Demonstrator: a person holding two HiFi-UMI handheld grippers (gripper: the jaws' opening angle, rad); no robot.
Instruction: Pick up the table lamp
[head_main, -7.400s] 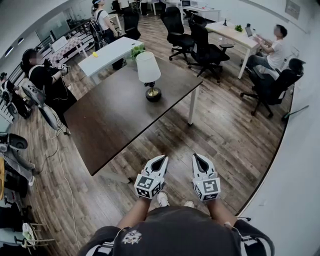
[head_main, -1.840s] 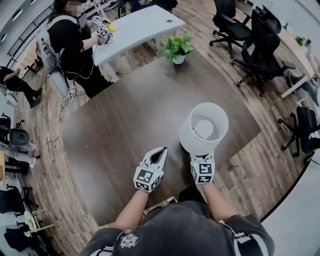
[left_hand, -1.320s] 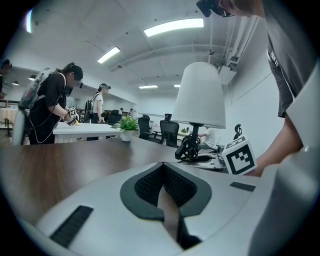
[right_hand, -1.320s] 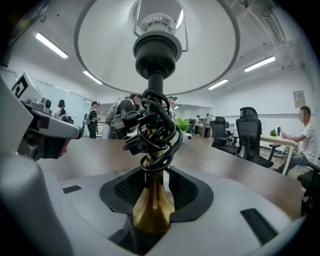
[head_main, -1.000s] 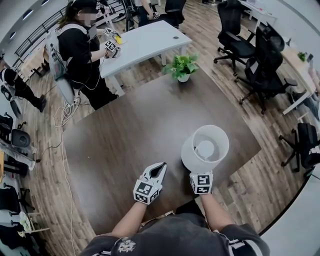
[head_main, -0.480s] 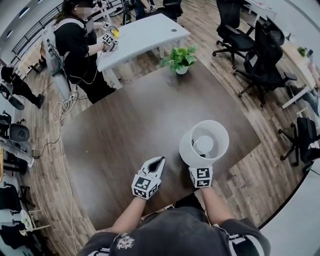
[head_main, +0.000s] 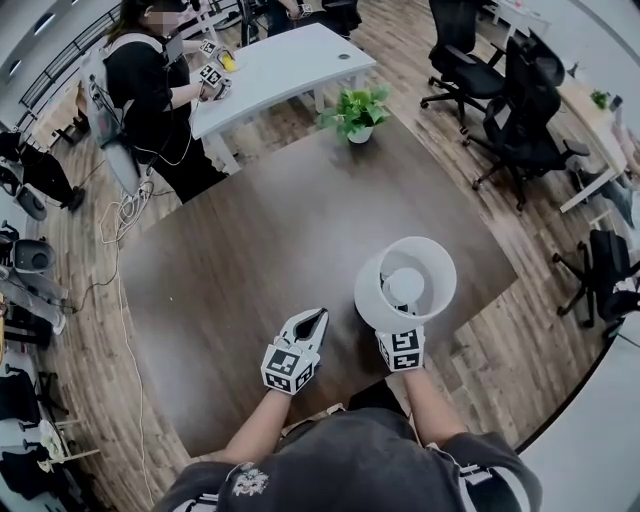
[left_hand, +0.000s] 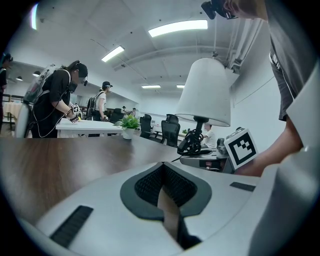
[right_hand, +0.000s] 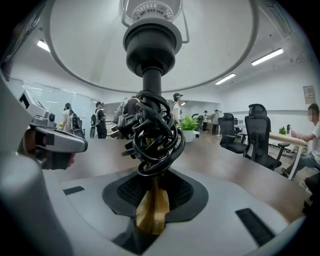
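One lamp (head_main: 405, 283) stands upright over the near right part of the dark table (head_main: 250, 250), its white shade seen from above. The right tool (head_main: 401, 338) grasps it low down. In the right gripper view the two pads pinch the brass foot (right_hand: 150, 212) just under one coil of black cord (right_hand: 152, 135) wound round the stem. Its jaws have just been closing, with that foot between them. Whether the base is clear of the table cannot be told.

The left tool (head_main: 318, 318) hangs just left of the lamp, apart from it, clenched on nothing, its tips together.

One potted plant (head_main: 352, 108) sits at the table's far edge. Beyond it is one white table (head_main: 280, 65), with two people beside it in the left gripper view.
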